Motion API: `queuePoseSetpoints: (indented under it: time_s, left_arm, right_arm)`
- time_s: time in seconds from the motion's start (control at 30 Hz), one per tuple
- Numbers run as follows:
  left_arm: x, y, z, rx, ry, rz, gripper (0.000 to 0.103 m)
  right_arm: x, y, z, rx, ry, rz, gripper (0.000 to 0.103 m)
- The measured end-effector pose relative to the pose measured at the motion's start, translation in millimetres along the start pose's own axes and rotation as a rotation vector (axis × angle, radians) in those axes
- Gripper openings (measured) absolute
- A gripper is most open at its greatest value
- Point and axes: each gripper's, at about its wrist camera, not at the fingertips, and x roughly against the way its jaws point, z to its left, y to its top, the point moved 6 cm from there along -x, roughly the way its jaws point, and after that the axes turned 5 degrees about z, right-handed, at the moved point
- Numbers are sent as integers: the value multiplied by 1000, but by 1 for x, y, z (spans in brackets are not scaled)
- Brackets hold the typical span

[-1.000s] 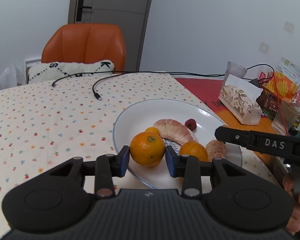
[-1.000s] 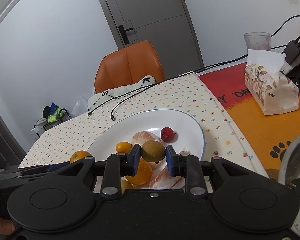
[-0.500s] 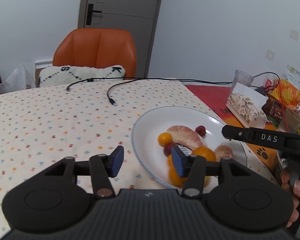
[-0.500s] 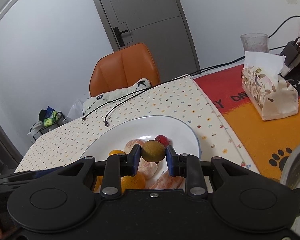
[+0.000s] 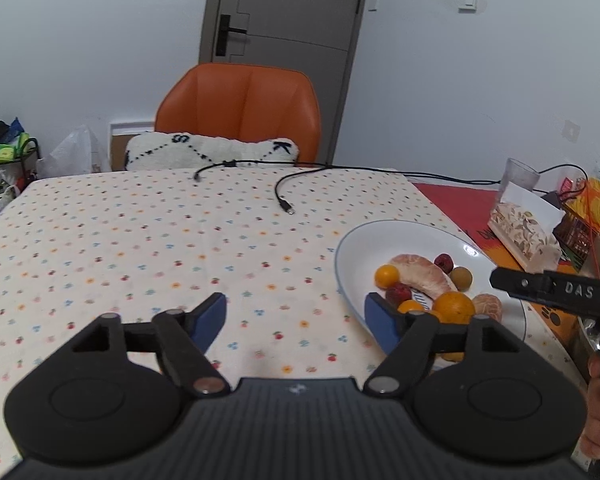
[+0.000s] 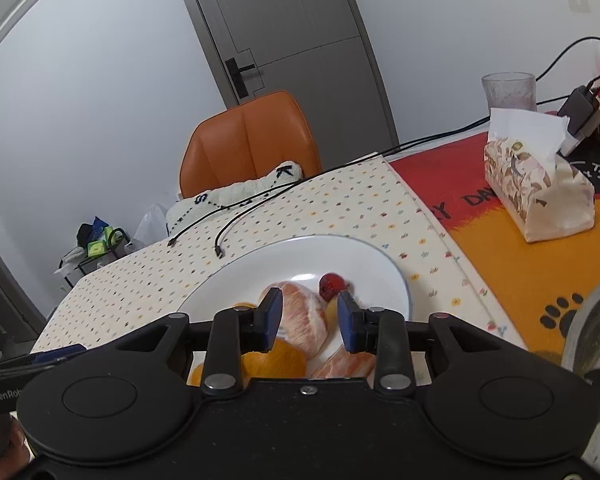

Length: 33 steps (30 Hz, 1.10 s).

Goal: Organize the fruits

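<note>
Dotted tablecloth [image 5: 140,248] — plate [image 5: 364,240] near its right edge, both hand-held grippers [image 5: 296,320] [image 6: 309,318] spread, empty.

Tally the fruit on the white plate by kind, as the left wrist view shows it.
Orange citrus fruits: 3
Peeled citrus segments: 2
Small red fruits: 2
Brownish-green round fruit: 1
Total: 8
</note>
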Motion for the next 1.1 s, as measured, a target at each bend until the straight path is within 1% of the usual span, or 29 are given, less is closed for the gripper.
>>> queuePoseSetpoints:
  time_s: [0.07,0.2,0.27,0.4,0.47,0.6,0.67,0.73,0.87,0.93,1.07,1.1]
  left_arm:
    - [5,-1,4,8,8,-4,79]
    - [15,-4,10,14,16,-9,83]
    - [22,-6,14,15,16,-17,85]
    - [34,-8,23,21,33,-29,89]
    - [40,-10,28,30,41,-41,91]
    - [51,-13,37,41,52,-43,92]
    - [57,-14,40,43,68,-43,93]
    - [62,-15,44,45,76,-43,93]
    - [72,-16,51,53,83,-37,94]
    - [78,-17,53,51,83,-34,94]
    - [90,-18,59,49,95,-42,97]
    - [93,-19,62,51,99,-43,98]
  right_arm:
    - [2,-4,2,-4,3,5,37]
    - [8,-11,6,-12,7,10,42]
    - [12,-14,10,-10,8,9,48]
    - [23,-18,17,1,6,-1,53]
    - [29,-20,21,2,9,-3,61]
    - [37,-24,32,21,12,-4,67]
    - [41,-26,38,31,19,-8,74]
    - [45,-27,43,40,28,-13,77]
    - [53,-28,54,55,44,-20,86]
    - [57,-29,58,63,54,-23,88]
    - [64,-30,66,70,71,-26,97]
    - [67,-30,68,71,75,-28,97]
